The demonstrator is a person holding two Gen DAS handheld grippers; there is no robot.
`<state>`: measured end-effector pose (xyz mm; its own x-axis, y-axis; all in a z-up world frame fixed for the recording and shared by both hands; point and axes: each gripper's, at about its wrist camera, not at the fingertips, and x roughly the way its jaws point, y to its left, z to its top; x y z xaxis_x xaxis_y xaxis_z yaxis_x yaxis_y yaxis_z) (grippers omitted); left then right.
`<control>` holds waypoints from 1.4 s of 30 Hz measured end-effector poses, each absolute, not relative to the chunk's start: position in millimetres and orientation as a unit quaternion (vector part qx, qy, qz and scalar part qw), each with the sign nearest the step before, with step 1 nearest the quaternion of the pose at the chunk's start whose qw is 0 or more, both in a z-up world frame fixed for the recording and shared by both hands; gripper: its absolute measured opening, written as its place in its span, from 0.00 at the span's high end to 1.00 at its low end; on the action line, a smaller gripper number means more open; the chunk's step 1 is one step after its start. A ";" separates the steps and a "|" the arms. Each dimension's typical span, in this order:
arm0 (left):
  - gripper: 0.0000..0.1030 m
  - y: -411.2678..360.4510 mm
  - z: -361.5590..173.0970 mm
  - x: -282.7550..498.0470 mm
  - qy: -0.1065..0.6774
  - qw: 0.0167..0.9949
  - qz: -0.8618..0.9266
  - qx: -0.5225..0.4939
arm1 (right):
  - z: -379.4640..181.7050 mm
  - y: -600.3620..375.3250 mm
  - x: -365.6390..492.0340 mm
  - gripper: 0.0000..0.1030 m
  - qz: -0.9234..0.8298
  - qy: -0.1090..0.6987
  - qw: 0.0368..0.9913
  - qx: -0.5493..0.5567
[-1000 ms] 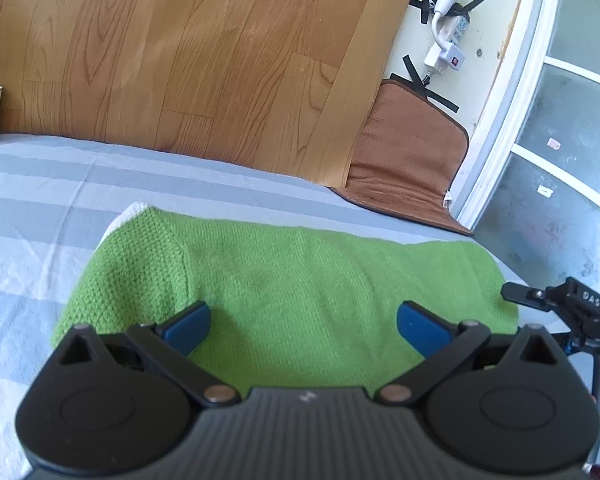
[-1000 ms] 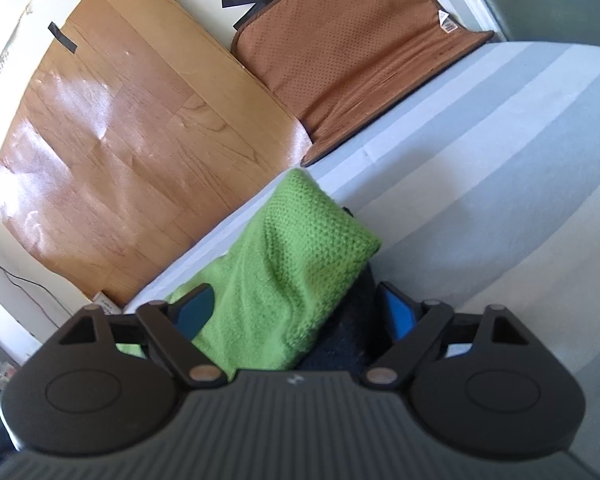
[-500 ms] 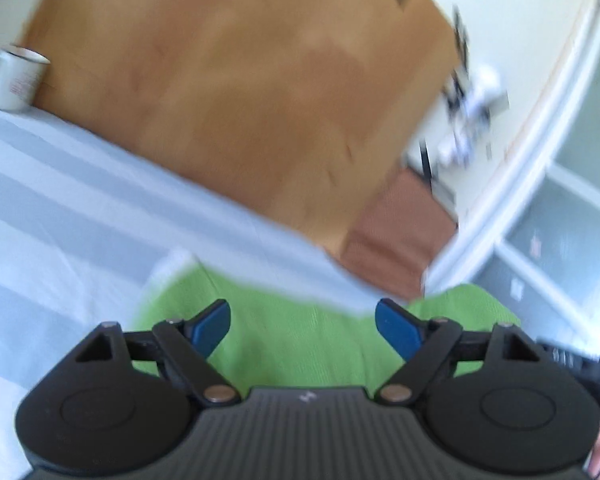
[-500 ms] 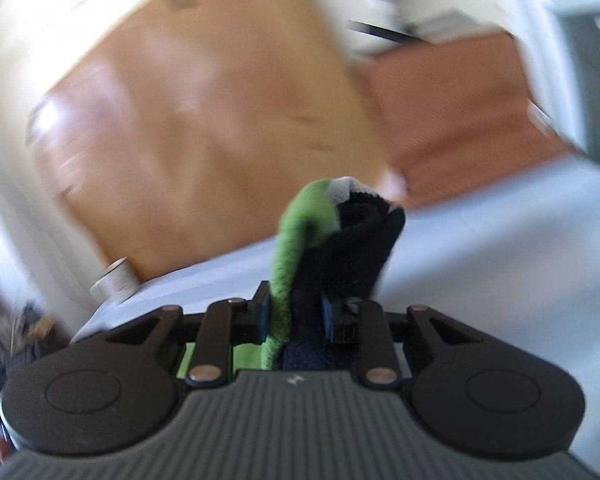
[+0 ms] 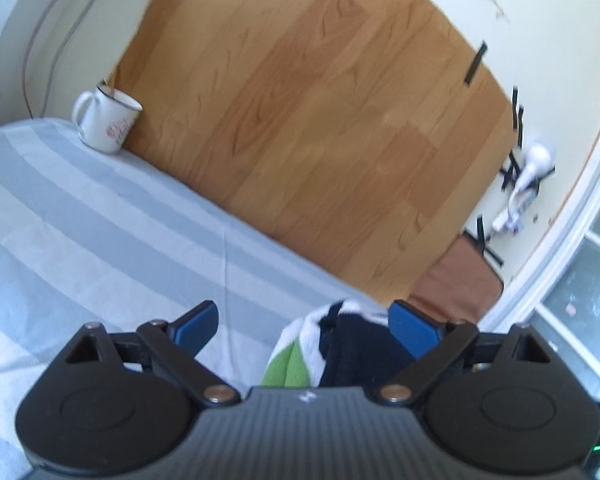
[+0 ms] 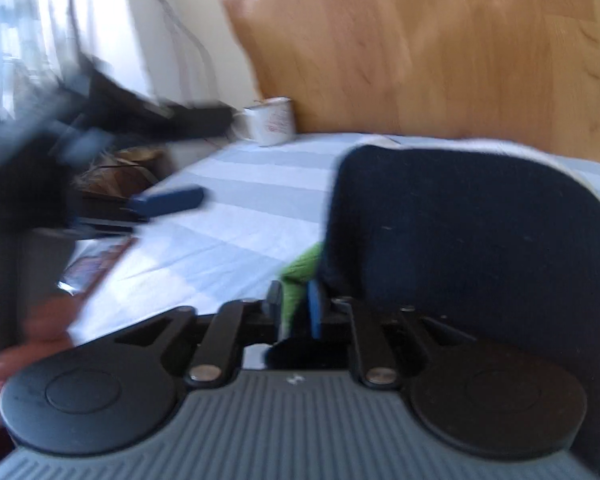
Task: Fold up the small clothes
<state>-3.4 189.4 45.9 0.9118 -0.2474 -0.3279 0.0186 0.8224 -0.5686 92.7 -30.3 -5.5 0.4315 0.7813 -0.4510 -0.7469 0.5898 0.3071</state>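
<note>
The small garment is green knit with a navy inside and a white edge. In the right wrist view my right gripper point(image 6: 294, 300) pinches a green fold point(image 6: 304, 268), its jaws easing open slightly. The navy side point(image 6: 460, 240) flops up and to the right. In the left wrist view my left gripper point(image 5: 302, 314) is wide and still opening. The bunched garment point(image 5: 356, 348) sits between its fingers near the right pad point(image 5: 412, 328), and neither pad presses on it. The left gripper's blue pad point(image 6: 168, 200) shows blurred at the left of the right wrist view.
A blue-and-white striped sheet point(image 5: 100, 240) covers the bed. A white enamel mug point(image 5: 108, 124) stands at its far left corner against a wood-pattern panel point(image 5: 320, 120). A brown mat point(image 5: 460, 280) leans at the right beside a window frame. A hand point(image 6: 28, 340) shows low on the left.
The garment lay flat and green on the sheet; my right gripper shut on its end and swung it up and left, navy side out. My left gripper swung left off the cloth.
</note>
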 end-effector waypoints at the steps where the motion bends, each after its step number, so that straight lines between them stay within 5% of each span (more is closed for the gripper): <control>1: 0.02 186.5 44.6 0.2 0.203 0.934 -0.077 -0.285 | -1.4 -40.7 91.2 0.69 0.471 0.280 0.835 0.045; 10: 0.01 141.8 55.7 34.6 0.213 0.945 -0.107 -0.225 | 33.9 -150.8 107.5 0.67 0.404 0.227 0.870 0.171; 17: 0.07 116.1 37.6 62.1 0.256 0.952 -0.051 -0.159 | 14.9 -123.9 176.7 0.66 0.340 0.300 0.878 0.156; 23: 0.00 138.6 1.8 85.0 0.317 0.924 -0.040 -0.212 | -2.9 -91.8 184.9 0.65 0.343 0.322 0.878 0.091; 29: 0.01 136.2 3.5 79.1 0.306 0.929 -0.034 -0.204 | 0.4 -68.4 155.9 0.64 0.306 0.259 0.915 -0.040; 37: 0.01 166.2 10.4 64.5 0.261 0.918 -0.059 -0.292 | 35.7 -98.4 132.4 0.60 0.369 0.222 0.902 0.039; 42: 0.01 181.9 13.0 59.4 0.239 0.911 -0.060 -0.330 | 4.2 -63.4 116.9 0.61 0.433 0.295 0.851 -0.012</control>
<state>59.4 181.9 13.0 0.8789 -0.2672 -0.3952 -0.0478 0.7750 -0.6301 116.9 -63.4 4.2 0.4496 0.7307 -0.5138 -0.7453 0.6239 0.2350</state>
